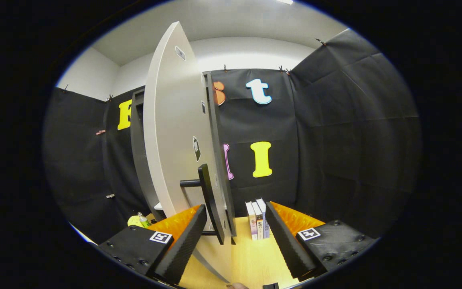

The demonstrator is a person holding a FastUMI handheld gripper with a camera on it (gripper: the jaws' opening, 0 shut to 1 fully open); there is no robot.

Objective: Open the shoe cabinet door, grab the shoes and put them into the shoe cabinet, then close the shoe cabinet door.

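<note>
The shoe cabinet's white door (pixel 175 132) stands ajar, swung out toward me so I see it nearly edge-on. Its black bar handle (pixel 210 200) runs upright and sits between my two fingers, nearer the left one. My gripper (pixel 236 220) is open, with a wide gap on the right side of the handle; neither finger presses on it. The dark cabinet body (pixel 138 132) shows behind the door to the left. The cabinet's inside is hidden by the door.
Three upright books (pixel 257 218) stand on the light wooden tabletop (pixel 251 257) just beyond the right finger. A small green-capped bottle (pixel 142 219) and a yellow object sit left of the door's foot. Black cloth walls close in behind and to the right.
</note>
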